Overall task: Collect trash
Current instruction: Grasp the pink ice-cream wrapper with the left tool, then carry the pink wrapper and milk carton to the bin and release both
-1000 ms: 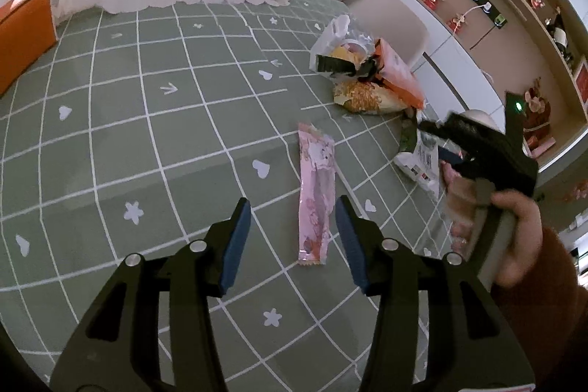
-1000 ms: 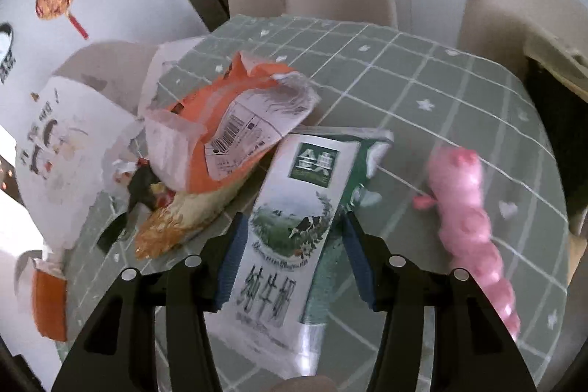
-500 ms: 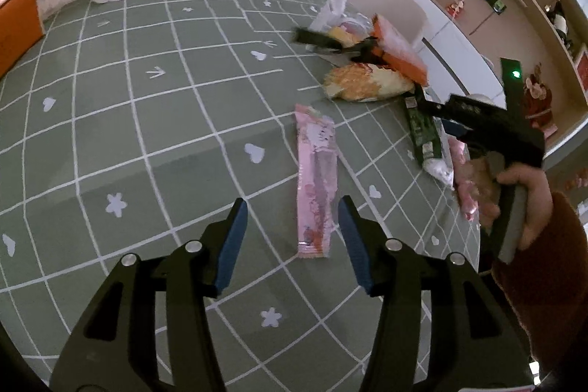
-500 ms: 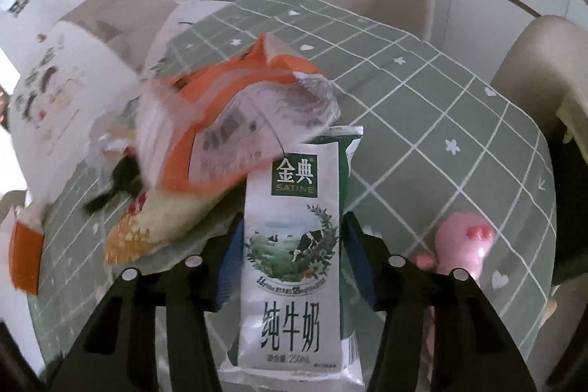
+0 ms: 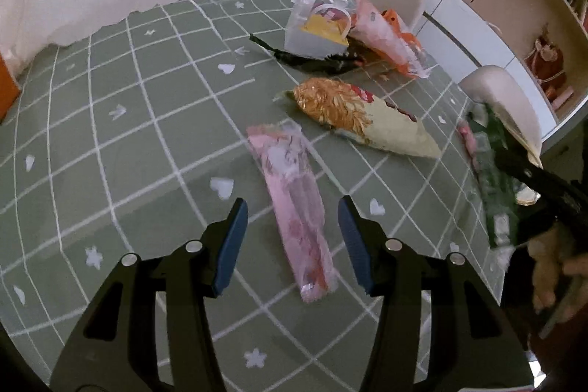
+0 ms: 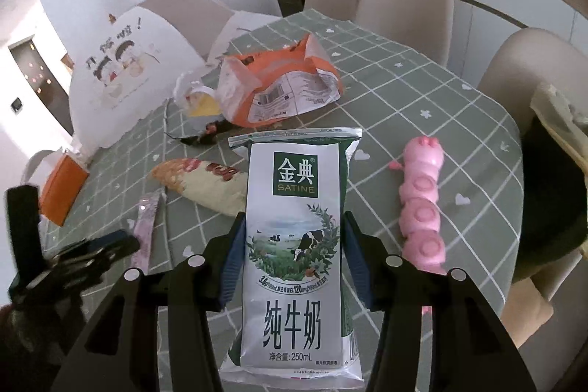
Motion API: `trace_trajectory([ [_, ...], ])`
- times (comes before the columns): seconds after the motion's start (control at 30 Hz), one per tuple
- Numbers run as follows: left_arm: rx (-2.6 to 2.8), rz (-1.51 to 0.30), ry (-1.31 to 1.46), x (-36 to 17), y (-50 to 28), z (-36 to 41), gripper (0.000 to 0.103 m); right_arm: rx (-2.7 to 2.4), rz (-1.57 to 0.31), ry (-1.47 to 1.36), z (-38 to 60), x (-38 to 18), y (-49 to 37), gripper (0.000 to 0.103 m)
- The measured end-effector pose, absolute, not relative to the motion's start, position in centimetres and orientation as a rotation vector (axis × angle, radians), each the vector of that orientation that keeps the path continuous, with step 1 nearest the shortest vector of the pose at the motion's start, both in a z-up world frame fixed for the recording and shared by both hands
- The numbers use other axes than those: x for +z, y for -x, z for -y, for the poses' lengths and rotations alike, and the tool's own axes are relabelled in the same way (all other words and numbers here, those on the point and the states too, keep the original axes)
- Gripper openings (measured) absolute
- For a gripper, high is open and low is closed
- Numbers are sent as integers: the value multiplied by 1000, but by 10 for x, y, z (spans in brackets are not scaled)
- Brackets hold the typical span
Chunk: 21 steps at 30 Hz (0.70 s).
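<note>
While the milk pouch is clamped: right claw (image 6: 292,256), jaws just drawn in, pads pressed on the pouch sides, pouch raised off the surface (image 6: 422,105).
Milk pouch (image 6: 294,245): one, upright between the right pads.
Left claw (image 5: 292,241): jaws parted, nothing gripped, one pink wrapper (image 5: 290,204) lying on the surface between the pads.
Beyond the left claw: one gold-and-cream snack bag (image 5: 360,116); further off, one orange bag (image 5: 389,39), one clear plastic bag (image 5: 316,24), one black strip (image 5: 312,61).
Right of the right claw: one pink caterpillar toy (image 6: 422,204).
Chairs: three seen beyond the surface.
</note>
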State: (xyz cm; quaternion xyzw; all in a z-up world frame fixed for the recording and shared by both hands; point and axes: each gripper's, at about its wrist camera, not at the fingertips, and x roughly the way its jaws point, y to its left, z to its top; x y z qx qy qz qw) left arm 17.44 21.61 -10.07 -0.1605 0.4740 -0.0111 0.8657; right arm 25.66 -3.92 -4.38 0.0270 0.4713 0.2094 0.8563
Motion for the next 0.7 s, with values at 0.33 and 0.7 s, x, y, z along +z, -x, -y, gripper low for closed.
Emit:
trace_trajectory([
  [0.33,40,-1005,300,-100,-200,-203,17,478,-923,-29,54,-25,-237,48],
  [0.7,-51,-783,324,9,-181,-169,17,514,-792,-47,85,43,-232,48],
])
